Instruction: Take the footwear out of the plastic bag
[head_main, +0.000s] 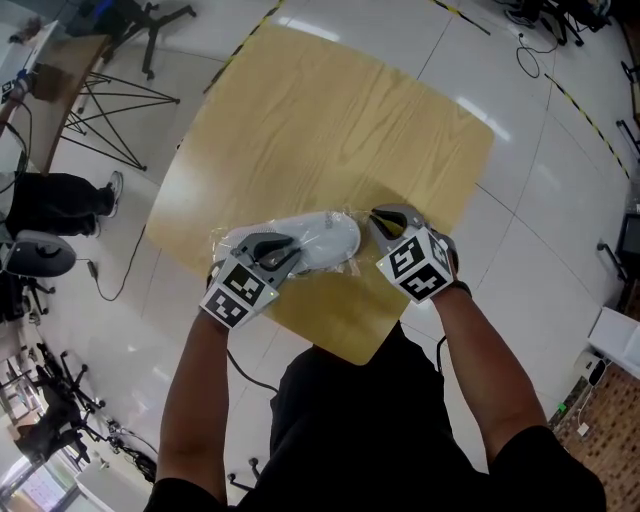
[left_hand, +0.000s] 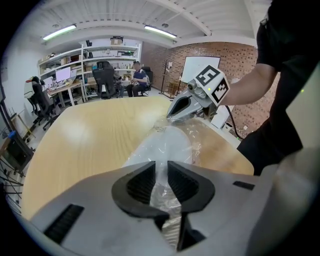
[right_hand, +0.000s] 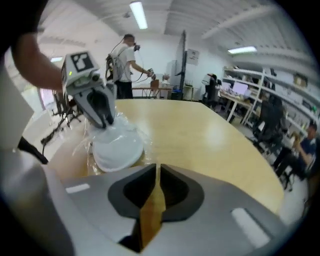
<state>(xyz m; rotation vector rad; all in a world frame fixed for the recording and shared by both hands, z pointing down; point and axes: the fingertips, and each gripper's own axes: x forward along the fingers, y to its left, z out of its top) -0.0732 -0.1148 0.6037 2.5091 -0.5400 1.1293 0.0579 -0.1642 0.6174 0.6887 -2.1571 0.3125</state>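
Note:
A white shoe (head_main: 325, 235) lies inside a clear plastic bag (head_main: 352, 263) near the front edge of the wooden table (head_main: 320, 120). My left gripper (head_main: 285, 250) is at the shoe's near-left end. In the left gripper view its jaws (left_hand: 161, 172) are shut on bunched plastic of the bag (left_hand: 197, 135), with the shoe (left_hand: 165, 145) just beyond. My right gripper (head_main: 380, 215) sits at the bag's right end, tips down at its edge (left_hand: 172, 115). In the right gripper view the jaws (right_hand: 157, 172) stand almost together with a thin slit. I can make out no plastic in it. The shoe (right_hand: 116, 147) lies ahead and to the left.
The table's front corner (head_main: 350, 352) is right under my arms. On the floor at the left are a tripod (head_main: 110, 110), a seated person's legs (head_main: 60, 200) and chair bases. Another person (right_hand: 125, 65) stands beyond the table, with shelves and desks around the room.

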